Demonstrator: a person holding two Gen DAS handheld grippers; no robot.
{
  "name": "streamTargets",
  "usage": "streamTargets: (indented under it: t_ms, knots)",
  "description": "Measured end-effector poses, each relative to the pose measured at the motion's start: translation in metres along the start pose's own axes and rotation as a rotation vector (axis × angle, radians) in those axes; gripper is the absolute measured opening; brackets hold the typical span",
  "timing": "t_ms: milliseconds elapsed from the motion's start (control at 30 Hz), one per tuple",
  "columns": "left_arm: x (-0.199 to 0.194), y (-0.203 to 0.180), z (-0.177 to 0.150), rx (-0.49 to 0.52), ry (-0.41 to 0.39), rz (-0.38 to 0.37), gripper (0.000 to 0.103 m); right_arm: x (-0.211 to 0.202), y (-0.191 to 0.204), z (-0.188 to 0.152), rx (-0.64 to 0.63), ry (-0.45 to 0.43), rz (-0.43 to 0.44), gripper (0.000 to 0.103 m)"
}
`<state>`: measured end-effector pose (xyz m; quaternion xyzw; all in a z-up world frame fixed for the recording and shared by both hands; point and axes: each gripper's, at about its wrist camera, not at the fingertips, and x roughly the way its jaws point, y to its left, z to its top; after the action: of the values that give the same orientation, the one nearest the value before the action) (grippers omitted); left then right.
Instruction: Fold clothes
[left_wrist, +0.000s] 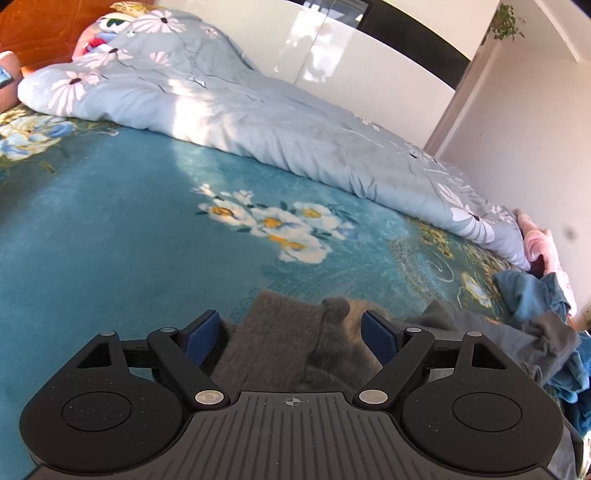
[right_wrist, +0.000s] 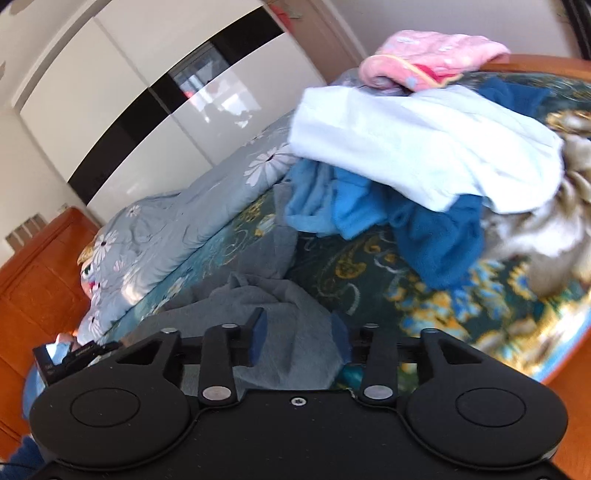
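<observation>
We have both grippers over the grey garment (left_wrist: 280, 343), which lies on the blue blanket (left_wrist: 110, 229) beside the quilt (left_wrist: 221, 107). Left gripper (left_wrist: 293, 334) gapes wide, right gripper (right_wrist: 299, 338) half open; neither pinches cloth. We should seat pads on an edge before closing.

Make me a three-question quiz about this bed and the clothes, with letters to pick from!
1. Where is the flowered quilt? A on the floor; B along the far side of the bed; C in a basket.
2. What colour is the garment between the left gripper's fingers? A grey; B red; C yellow.
3. How do the right gripper's jaws stand? A clamped shut; B apart.

B: it lies beside the wardrobe. A: grey fabric shows there. B: a gap shows between the pads.
</observation>
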<state>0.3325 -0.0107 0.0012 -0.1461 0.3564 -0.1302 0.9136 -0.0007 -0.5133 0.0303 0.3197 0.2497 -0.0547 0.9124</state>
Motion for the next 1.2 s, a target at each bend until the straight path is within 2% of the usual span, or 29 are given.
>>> streamTargets:
  t_ms: [100, 133, 167, 233, 367, 500, 567, 633, 700, 833, 933, 1000, 1167, 1200]
  knots:
    - [0.002, -0.004, -0.001, -0.018, -0.016, 0.006, 0.082, 0.047, 0.015, 0.008, -0.058, 0.046, 0.029, 0.047]
    - [0.002, -0.004, -0.001, -0.028, -0.023, 0.013, 0.075, 0.064, 0.020, 0.009, -0.079, 0.063, 0.032, 0.048]
    - [0.001, -0.005, -0.001, -0.037, -0.029, 0.019, 0.062, 0.080, 0.025, 0.010, -0.100, 0.081, 0.027, 0.048]
    - [-0.001, -0.001, 0.000, -0.065, -0.035, 0.039, 0.046, 0.108, 0.033, 0.013, -0.150, 0.094, -0.024, 0.048]
    - [-0.005, 0.005, 0.000, -0.089, -0.048, 0.051, 0.028, 0.131, 0.036, 0.020, -0.180, 0.081, -0.119, 0.049]
    - [-0.015, -0.003, -0.007, -0.037, -0.059, 0.059, 0.018, 0.140, 0.029, 0.016, -0.176, 0.148, -0.170, 0.048]
    - [-0.023, -0.004, -0.008, -0.034, -0.068, 0.056, 0.010, 0.138, 0.025, 0.014, -0.150, 0.155, -0.163, 0.041]
    - [-0.033, -0.004, -0.008, -0.045, -0.088, 0.046, 0.007, 0.133, 0.022, 0.013, -0.118, 0.148, -0.151, 0.017]
    - [-0.044, -0.002, -0.008, -0.054, -0.099, 0.030, 0.005, 0.123, 0.022, 0.016, -0.101, 0.113, -0.143, 0.006]
    - [-0.070, 0.002, -0.013, -0.049, -0.132, -0.006, 0.004, 0.098, 0.019, 0.028, -0.105, 0.011, -0.196, 0.001]
    - [-0.082, 0.007, -0.020, -0.047, -0.126, -0.021, 0.004, 0.083, 0.007, 0.038, -0.086, -0.042, -0.283, 0.001]
    - [-0.084, 0.009, -0.026, -0.031, -0.110, -0.023, 0.004, 0.078, 0.001, 0.039, -0.080, -0.049, -0.300, 0.002]
    - [-0.067, 0.014, -0.027, -0.036, -0.070, 0.006, 0.004, 0.079, 0.011, 0.033, -0.114, -0.010, -0.158, 0.015]
    - [-0.063, 0.015, -0.025, -0.037, -0.072, 0.013, 0.006, 0.083, 0.017, 0.030, -0.130, -0.003, -0.133, 0.020]
